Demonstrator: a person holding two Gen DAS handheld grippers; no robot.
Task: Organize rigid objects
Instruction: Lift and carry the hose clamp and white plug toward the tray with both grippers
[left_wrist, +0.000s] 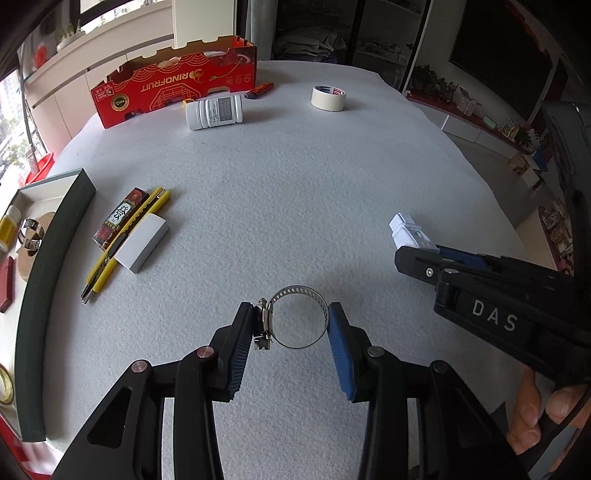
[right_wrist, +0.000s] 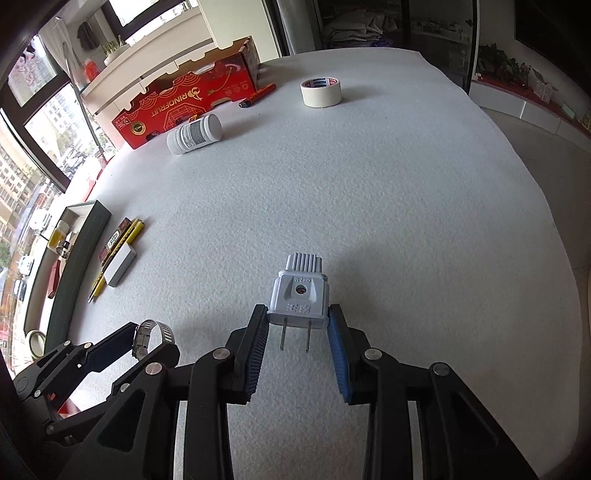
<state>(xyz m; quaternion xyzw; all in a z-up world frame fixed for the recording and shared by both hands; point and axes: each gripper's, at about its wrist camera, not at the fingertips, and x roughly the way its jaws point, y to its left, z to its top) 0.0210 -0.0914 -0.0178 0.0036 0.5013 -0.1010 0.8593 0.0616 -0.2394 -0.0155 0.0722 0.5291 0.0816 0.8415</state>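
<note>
While both loads hang clear above the white table cover (left_wrist: 295, 184), each grip looks sound: the left gripper (left_wrist: 291, 325) is clamped across a metal hose clamp (left_wrist: 295, 319); the right gripper (right_wrist: 297, 325) is closed on a white plug (right_wrist: 299, 295), prongs pointing back; carry both level to the green tray (left_wrist: 55, 258) at far left; release only once inside its rim; avoid squeezing the ring out of round.
</note>
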